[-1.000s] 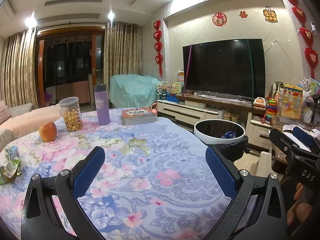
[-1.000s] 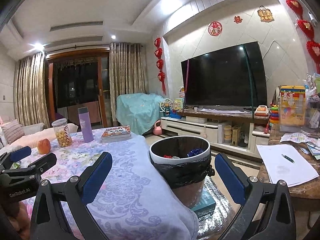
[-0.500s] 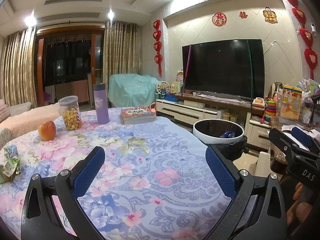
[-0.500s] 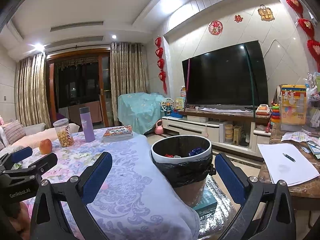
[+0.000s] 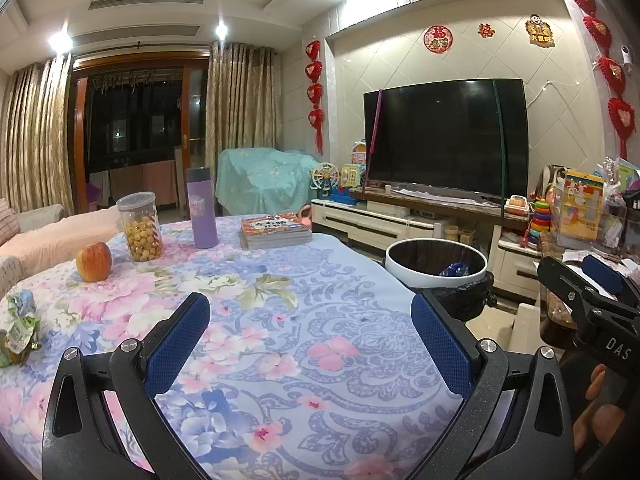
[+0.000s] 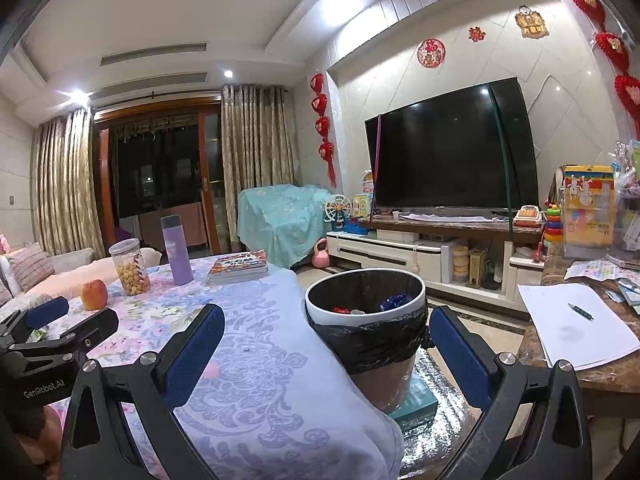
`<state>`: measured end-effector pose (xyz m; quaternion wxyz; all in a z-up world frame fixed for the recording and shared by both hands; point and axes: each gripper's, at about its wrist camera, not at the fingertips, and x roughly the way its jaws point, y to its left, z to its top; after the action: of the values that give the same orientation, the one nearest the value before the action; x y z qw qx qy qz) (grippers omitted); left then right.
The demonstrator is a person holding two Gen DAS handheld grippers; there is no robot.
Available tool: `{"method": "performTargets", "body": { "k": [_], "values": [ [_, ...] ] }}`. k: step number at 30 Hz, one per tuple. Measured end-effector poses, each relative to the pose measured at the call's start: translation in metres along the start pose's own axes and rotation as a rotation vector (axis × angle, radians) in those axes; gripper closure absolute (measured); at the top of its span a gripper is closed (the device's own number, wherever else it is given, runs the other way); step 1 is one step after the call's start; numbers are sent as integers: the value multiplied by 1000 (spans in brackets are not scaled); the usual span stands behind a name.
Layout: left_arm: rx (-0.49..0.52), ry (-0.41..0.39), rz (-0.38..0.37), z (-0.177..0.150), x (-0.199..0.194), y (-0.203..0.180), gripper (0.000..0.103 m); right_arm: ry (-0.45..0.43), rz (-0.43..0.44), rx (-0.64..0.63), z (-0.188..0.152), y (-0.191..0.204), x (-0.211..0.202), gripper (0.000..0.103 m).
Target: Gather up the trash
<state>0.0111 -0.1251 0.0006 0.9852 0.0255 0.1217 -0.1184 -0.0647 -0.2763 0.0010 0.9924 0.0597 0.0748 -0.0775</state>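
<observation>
Little has moved since a second ago; both views have only drifted slightly. The left gripper (image 5: 310,340) and right gripper (image 6: 326,350) hover spread wide, holding nothing. On the floral table (image 5: 280,320), crumpled wrappers (image 5: 18,330) at the left edge remain uncollected. Beyond, the trash bin (image 6: 366,304) already holds several scraps.

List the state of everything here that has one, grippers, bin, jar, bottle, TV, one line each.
left gripper: open, holding nothing
right gripper: open, holding nothing
trash bin: uncovered, lined with a black bag, a few scraps inside
snack jar: lid on, upright, partly full
purple bottle: capped, upright
books: closed, stacked flat
TV: screen dark
crumpled wrapper: lying on the tablecloth, not yet collected
</observation>
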Motion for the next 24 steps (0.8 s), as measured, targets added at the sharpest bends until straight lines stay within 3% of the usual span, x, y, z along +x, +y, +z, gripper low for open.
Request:
{"method": "performTargets", "body": {
  "k": [24],
  "values": [
    [1, 9, -9, -2, 4, 0, 0, 8, 14, 14, -1, 0, 3, 0]
  ]
}}
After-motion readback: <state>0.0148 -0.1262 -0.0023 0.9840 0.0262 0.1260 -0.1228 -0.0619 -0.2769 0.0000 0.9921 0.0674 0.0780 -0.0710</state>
